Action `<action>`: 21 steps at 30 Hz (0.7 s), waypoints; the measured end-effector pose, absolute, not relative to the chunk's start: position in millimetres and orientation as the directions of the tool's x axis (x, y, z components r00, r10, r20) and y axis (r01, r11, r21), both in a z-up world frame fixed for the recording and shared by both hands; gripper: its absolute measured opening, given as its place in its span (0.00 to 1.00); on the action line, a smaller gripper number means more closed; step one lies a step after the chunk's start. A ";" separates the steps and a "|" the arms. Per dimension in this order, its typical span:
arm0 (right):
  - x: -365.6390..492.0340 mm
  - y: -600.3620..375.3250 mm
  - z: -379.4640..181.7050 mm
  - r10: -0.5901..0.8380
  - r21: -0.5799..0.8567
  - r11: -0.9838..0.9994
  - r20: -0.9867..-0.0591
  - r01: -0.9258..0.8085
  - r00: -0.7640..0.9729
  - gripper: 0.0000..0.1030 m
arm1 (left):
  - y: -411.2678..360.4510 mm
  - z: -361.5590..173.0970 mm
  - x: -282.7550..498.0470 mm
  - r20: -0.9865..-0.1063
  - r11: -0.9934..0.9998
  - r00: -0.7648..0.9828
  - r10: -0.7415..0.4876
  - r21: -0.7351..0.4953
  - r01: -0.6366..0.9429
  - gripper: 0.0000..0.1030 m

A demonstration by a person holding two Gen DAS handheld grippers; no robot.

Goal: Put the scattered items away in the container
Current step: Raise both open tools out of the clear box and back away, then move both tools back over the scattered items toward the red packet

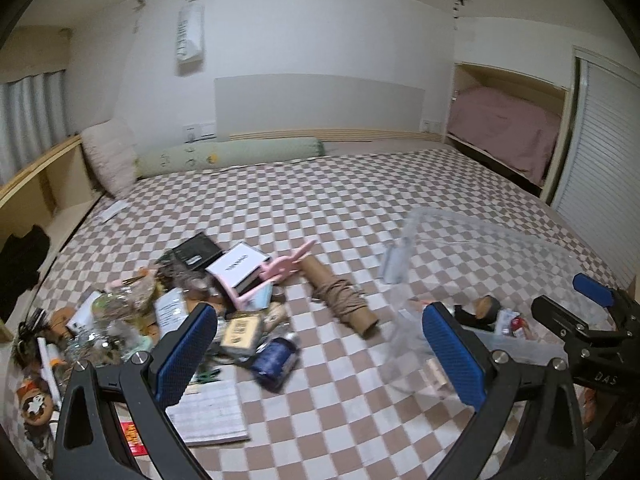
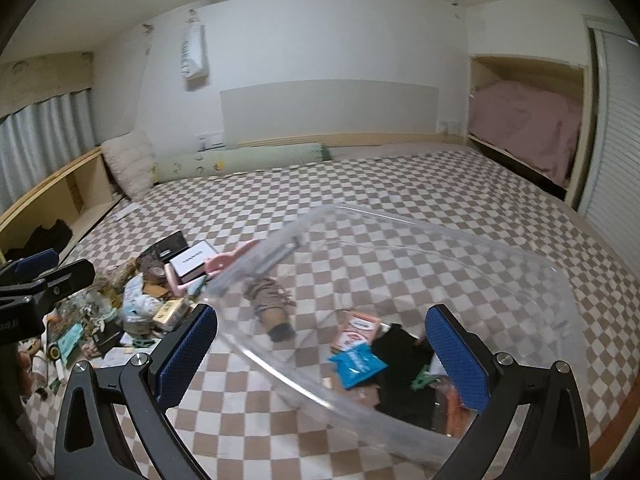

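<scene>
- Sits on the bed [image 1: 360, 200], this clear container [image 2: 400, 216], at 3 o'clock of the scattered pile [image 1: 180, 300]; holds a blue packet [image 2: 356, 366], an orange-and-white box [image 2: 358, 330] and something black, too blurred to name.
- Risks tipping or skidding: thin, light walls on a soft, yielding mattress, so a knock on the rim probably shoves it or spills what is inside.
- Risks being misjudged too: see-through plastic, with the checks showing straight through and the edge hard to read.
- Hovers over the near rim, the right hand-held gripper [image 2: 322, 314], jaws spread wide and empty; likely clips the wall if lowered carelessly.
- Lies between pile and container, at 12 o'clock of the left hand-held gripper [image 1: 320, 320]: a cardboard tube [image 1: 340, 300], round, stiff, wound with loose brown twine. Could roll away under a pinch, or snag and unwind by a trailing strand.
- Opens wide as well, that left hand-held gripper, grasping nothing.
- Looks tangled, the pile: a flat white box [image 1: 236, 266], a pink plastic piece [image 1: 280, 270], a dark blue wrapped bundle [image 1: 276, 360], crinkly glossy packets, a ruled paper pad [image 1: 208, 412] at 7 o'clock. May drag neighbours along when one thing is lifted; thin paper probably slips the pads.
- Gives little firm backing for pressing down: soft woven cover, beige-and-white checks.
</scene>
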State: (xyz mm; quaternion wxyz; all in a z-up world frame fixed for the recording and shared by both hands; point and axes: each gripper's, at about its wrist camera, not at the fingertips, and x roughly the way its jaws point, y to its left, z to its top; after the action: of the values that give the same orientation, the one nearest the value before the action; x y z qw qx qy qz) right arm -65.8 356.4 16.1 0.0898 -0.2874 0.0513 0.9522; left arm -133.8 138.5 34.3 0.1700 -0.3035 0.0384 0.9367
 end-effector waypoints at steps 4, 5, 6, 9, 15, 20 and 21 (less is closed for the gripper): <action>-74.5 334.6 13.5 0.096 0.076 -0.983 -0.557 -0.166 -0.825 1.00 | 111.2 29.2 -133.2 -0.583 -0.952 -0.771 0.258 -0.016 -0.306 1.00; -77.0 329.0 12.1 0.085 0.079 -0.985 -0.562 -0.156 -0.823 1.00 | 104.4 27.8 -133.1 -0.582 -0.955 -0.773 0.250 -0.016 -0.297 1.00; -79.5 323.4 10.8 0.075 0.081 -0.986 -0.566 -0.146 -0.821 1.00 | 98.2 26.4 -133.1 -0.582 -0.958 -0.776 0.243 -0.016 -0.288 1.00; -85.5 303.2 7.2 0.051 0.077 -0.990 -0.571 -0.114 -0.820 1.00 | 76.0 21.4 -132.8 -0.585 -0.967 -0.784 0.209 -0.007 -0.253 1.00; -96.5 261.6 0.4 0.000 0.073 -0.996 -0.574 -0.051 -0.819 1.00 | 35.1 14.3 -131.5 -0.589 -0.980 -0.792 0.163 -0.003 -0.199 1.00; -104.1 230.1 -4.2 -0.052 0.071 -0.997 -0.588 0.013 -0.807 1.00 | -1.4 6.1 -132.0 -0.601 -0.988 -0.787 0.139 -0.028 -0.153 1.00; -105.3 225.1 -5.1 -0.052 0.063 -0.998 -0.594 0.018 -0.803 1.00 | -8.2 4.0 -131.9 -0.604 -0.989 -0.785 0.137 -0.034 -0.146 1.00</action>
State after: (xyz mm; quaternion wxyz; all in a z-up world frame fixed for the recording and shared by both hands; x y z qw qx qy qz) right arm -105.3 225.1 -5.1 -0.0186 -0.3136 0.0273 0.9490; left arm -131.9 -8.2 4.0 0.0748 -0.3193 0.0075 0.9447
